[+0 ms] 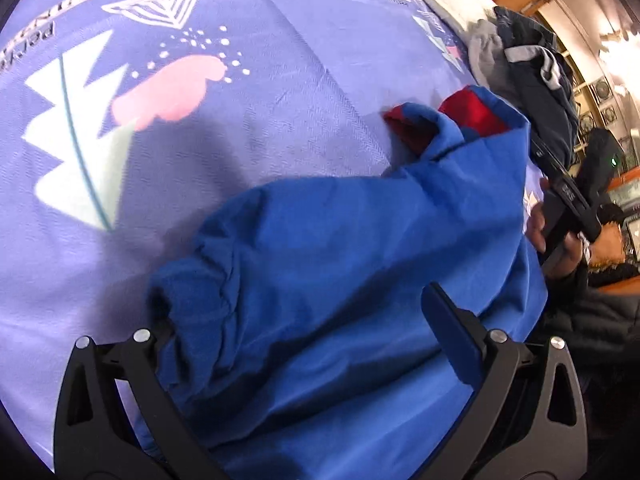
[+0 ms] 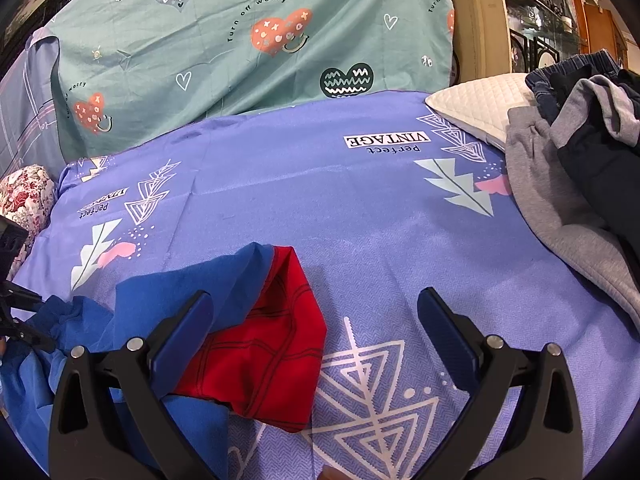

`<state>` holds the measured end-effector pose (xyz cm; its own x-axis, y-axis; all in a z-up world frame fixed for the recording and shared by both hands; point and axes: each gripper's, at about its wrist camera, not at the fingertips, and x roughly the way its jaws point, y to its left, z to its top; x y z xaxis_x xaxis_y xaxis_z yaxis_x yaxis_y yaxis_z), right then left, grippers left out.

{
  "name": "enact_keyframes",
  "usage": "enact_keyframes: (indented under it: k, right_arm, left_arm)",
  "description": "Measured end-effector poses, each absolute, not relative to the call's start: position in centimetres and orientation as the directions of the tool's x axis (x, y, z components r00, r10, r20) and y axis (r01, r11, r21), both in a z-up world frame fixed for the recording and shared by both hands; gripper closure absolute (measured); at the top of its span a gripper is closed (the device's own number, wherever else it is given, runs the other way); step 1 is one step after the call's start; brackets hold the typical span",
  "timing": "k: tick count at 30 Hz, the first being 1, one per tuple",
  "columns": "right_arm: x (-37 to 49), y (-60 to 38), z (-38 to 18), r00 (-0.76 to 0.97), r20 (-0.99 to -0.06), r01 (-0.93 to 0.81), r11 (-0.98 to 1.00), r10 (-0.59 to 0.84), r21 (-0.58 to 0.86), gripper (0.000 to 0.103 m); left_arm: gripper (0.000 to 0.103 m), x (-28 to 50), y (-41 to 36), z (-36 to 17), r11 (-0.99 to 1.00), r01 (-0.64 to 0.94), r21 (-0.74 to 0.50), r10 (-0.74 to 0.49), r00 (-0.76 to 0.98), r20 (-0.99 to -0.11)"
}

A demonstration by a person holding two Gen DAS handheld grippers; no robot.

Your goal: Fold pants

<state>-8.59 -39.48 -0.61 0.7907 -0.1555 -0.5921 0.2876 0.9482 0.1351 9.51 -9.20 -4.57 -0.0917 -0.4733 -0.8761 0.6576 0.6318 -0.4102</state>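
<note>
Purple bedsheet (image 2: pixel 360 220), blue pants (image 1: pixel 340 260), clothes pile (image 2: pixel 568 184)

Two close wrist views, both over the pants (image 1: pixel 320 280).

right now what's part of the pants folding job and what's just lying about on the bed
Part of the job:
- blue pants with red lining
- left gripper
- right gripper
- purple bedsheet, the folding surface

Just lying about:
- grey and dark clothes pile
- white quilted pillow
- floral cushion
- green heart-print cover
</note>
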Motion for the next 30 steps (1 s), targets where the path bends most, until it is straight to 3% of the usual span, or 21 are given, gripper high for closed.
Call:
enact_keyframes:
  k: [2, 6, 9, 11, 12, 13, 15, 17, 18, 19, 24, 27, 30]
  right_arm:
    - [-8.6, -39.5, -0.6, 0.791, -0.593, 0.289, 0.947, -0.154, 0.139, 0.001]
    - [-8.6, -39.6, -0.6, 0.792, -0.591, 0.292, 0.945, -0.154, 0.145, 0.001]
    - [-8.8, -40.2, -0.7, 0.792, -0.592, 0.306, 0.937, -0.152, 0.169, 0.001]
    - [-8.8, -40.8, -0.9, 0.787, -0.598, 0.324, 0.926, -0.150, 0.194, 0.001]
    - [-8.8, -41.2, -1.0, 0.784, -0.603, 0.333, 0.920, -0.147, 0.209, 0.001]
    - [-8.8, -41.4, -1.1, 0.781, -0.608, 0.341, 0.914, -0.144, 0.221, 0.001]
    - [-8.8, -41.9, -1.3, 0.776, -0.615, 0.353, 0.905, -0.141, 0.238, 0.001]
    - [-8.9, -42.3, -1.3, 0.775, -0.616, 0.363, 0.897, -0.140, 0.253, 0.001]
    - [-9.0, -42.4, -1.4, 0.775, -0.616, 0.365, 0.894, -0.139, 0.259, 0.001]
    - [-9.0, -42.5, -1.4, 0.776, -0.616, 0.367, 0.892, -0.137, 0.264, 0.001]
    - [-9.1, -42.9, -1.4, 0.775, -0.617, 0.375, 0.884, -0.135, 0.278, 0.001]
    - [-9.4, -43.3, -1.4, 0.774, -0.617, 0.388, 0.876, -0.140, 0.288, 0.001]
    - [-9.5, -43.4, -1.3, 0.765, -0.632, 0.380, 0.880, -0.126, 0.285, 0.001]
  left_arm:
    - [0.004, 9.5, -9.7, -5.1, 0.660, 0.642, -0.390, -0.457, -0.069, -0.887]
    - [0.031, 9.0, -9.7, -4.6, 0.702, 0.630, -0.333, -0.423, -0.008, -0.906]
    - [0.040, 8.8, -9.2, -4.0, 0.713, 0.620, -0.328, -0.441, 0.032, -0.897]
    - [0.040, 8.6, -9.3, -3.5, 0.717, 0.619, -0.320, -0.452, 0.064, -0.890]
    - [0.031, 8.7, -9.5, -3.5, 0.724, 0.612, -0.318, -0.451, 0.071, -0.890]
    - [0.015, 8.9, -9.7, -3.7, 0.728, 0.600, -0.331, -0.456, 0.062, -0.888]
    - [0.015, 9.0, -10.1, -4.5, 0.732, 0.589, -0.342, -0.455, 0.049, -0.889]
    - [0.033, 8.7, -10.7, -4.4, 0.745, 0.602, -0.287, -0.430, 0.104, -0.897]
    - [0.067, 8.6, -11.0, -4.2, 0.744, 0.600, -0.294, -0.435, 0.100, -0.895]
    - [0.092, 8.7, -10.9, -4.0, 0.747, 0.586, -0.314, -0.446, 0.092, -0.890]
    - [0.092, 7.8, -7.4, 0.7, 0.780, 0.528, -0.336, -0.522, 0.251, -0.815]
    - [0.092, 7.3, -3.0, 5.0, 0.810, 0.445, -0.383, -0.562, 0.399, -0.725]
    - [0.092, 6.9, 2.4, 7.9, 0.852, 0.343, -0.395, -0.523, 0.534, -0.664]
